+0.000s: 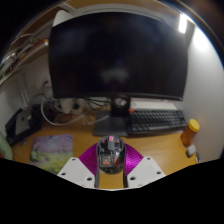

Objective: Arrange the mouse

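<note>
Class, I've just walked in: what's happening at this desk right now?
A handheld tool has its two fingers closed around a mouse, both pink pads pressing on its sides, above a wooden desk. Beyond the mouse stand a dark monitor and a black keyboard. A colourful mat lies to one side of the fingers, and an orange bottle stands to the other.

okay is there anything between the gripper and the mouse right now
No. The mouse already sits between the gripper fingers, against the pink pads, apparently gripped. Ahead lie the monitor stand and keyboard on the desk.
</note>
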Demonstrator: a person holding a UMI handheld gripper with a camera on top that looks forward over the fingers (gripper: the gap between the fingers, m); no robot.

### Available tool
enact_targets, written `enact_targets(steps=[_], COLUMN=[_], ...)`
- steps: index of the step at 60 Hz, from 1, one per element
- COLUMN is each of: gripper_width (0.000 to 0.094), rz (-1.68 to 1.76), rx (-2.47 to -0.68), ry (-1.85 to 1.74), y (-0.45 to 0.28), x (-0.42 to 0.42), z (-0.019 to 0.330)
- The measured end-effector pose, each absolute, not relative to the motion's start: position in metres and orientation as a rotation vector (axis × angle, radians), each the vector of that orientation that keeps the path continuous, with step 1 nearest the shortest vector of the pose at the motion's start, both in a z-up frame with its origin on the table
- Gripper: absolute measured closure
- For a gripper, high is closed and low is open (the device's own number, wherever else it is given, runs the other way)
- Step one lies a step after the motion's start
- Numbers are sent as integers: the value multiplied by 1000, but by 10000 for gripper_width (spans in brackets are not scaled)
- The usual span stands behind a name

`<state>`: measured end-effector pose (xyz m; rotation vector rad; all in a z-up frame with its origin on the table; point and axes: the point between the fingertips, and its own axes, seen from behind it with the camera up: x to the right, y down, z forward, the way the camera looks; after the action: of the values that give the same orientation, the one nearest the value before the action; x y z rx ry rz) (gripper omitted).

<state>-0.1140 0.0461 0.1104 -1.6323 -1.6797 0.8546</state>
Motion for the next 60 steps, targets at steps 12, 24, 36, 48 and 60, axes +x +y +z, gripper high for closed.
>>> enact_targets(steps=[12,24,36,48,60], gripper_width=[618,616,565,189,84], rz=[1015,994,882,893,870], rx=[-1562,-1540,-1591,-1592,-1642], ry=[-1794,-1914,-1953,-1973,-1973], y=[-113,-220,-244,-246,-204], x=[-145,-140,-127,-119,-86], z=[120,53,-7,-9,70])
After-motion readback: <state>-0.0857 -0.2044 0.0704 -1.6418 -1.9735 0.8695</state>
